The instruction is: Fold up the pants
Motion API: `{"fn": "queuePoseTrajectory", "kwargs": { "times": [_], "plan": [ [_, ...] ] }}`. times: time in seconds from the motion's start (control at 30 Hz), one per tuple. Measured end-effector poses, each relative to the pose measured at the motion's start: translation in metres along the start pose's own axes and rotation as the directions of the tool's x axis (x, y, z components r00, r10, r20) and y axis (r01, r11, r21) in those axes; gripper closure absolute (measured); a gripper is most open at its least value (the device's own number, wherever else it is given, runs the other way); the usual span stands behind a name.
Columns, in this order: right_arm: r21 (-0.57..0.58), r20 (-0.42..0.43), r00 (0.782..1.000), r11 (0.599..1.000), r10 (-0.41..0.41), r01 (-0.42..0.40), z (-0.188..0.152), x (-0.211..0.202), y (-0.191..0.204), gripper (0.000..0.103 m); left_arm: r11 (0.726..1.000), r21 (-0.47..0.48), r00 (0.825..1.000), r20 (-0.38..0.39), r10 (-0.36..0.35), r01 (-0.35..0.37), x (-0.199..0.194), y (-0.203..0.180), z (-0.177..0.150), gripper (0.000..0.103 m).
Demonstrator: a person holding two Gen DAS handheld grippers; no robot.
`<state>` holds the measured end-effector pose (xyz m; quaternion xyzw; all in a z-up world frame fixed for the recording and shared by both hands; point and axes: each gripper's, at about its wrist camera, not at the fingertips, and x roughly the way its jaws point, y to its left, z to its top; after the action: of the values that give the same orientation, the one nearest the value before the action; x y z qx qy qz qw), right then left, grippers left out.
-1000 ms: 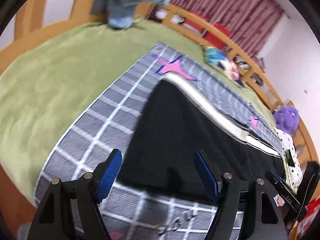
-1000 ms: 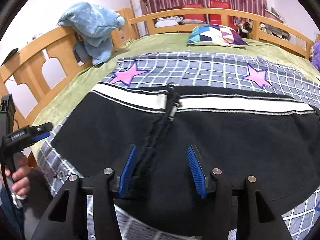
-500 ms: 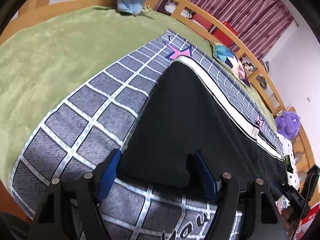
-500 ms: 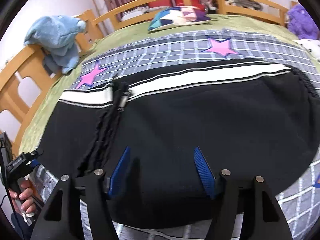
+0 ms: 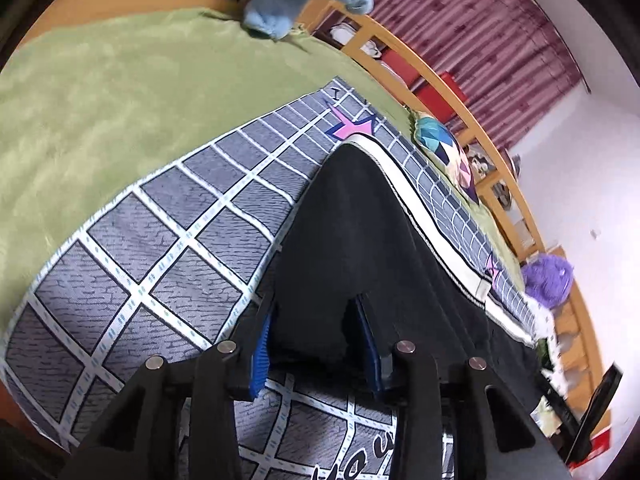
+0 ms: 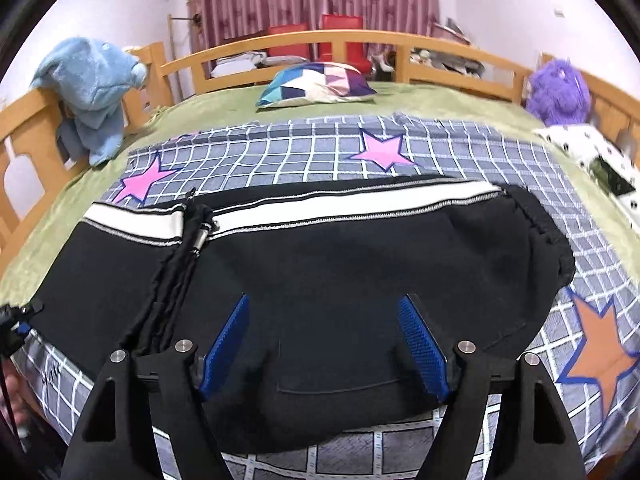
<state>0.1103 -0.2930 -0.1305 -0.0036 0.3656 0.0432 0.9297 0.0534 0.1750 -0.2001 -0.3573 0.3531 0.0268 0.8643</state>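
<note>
The black pants (image 6: 340, 264) lie flat across the checked blanket (image 6: 304, 156) near the bed's front edge, the left gripper (image 5: 314, 340) pinching their near corner (seemingly gripped), the right gripper (image 6: 324, 340) gaping empty above the hem, needing closure before folding.

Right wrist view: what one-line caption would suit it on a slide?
Open right gripper poised over black pants spread on a star-patterned checked blanket.

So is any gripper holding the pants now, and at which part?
The left gripper has its fingers around the near corner of the black pants, though not visibly clamped. The right gripper is open above them, holding nothing.
</note>
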Motion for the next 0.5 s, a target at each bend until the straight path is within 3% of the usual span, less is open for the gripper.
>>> {"fn": "queuePoseTrajectory", "kwargs": {
  "times": [0.13, 0.23, 0.33, 0.4, 0.5],
  "plan": [
    [-0.018, -0.019, 0.999, 0.999, 0.032, -0.032, -0.005, 0.002, 0.000, 0.027, 1.000, -0.014, 1.000, -0.010, 0.012, -0.013, 0.012, -0.001, 0.001, 0.061],
    [0.079, -0.089, 0.992, 0.993, 0.090, -0.083, -0.009, 0.010, -0.011, 0.025, 1.000, -0.024, 1.000, -0.026, 0.014, -0.015, 0.016, -0.002, 0.003, 0.061],
    [0.167, -0.110, 0.978, 0.974, 0.174, -0.155, -0.013, 0.013, -0.023, 0.025, 0.995, -0.102, 0.998, -0.055, -0.017, 0.011, 0.016, 0.006, 0.009, 0.062],
    [0.187, -0.095, 0.986, 0.975, 0.140, -0.121, -0.016, 0.008, -0.029, 0.025, 0.983, -0.180, 0.997, -0.065, -0.049, 0.036, 0.016, 0.013, 0.011, 0.064],
    [0.183, -0.070, 0.985, 0.973, 0.157, -0.142, -0.018, -0.004, -0.037, 0.025, 0.973, -0.218, 0.995, -0.043, -0.086, 0.075, 0.007, 0.010, 0.013, 0.075]
  ]
}}
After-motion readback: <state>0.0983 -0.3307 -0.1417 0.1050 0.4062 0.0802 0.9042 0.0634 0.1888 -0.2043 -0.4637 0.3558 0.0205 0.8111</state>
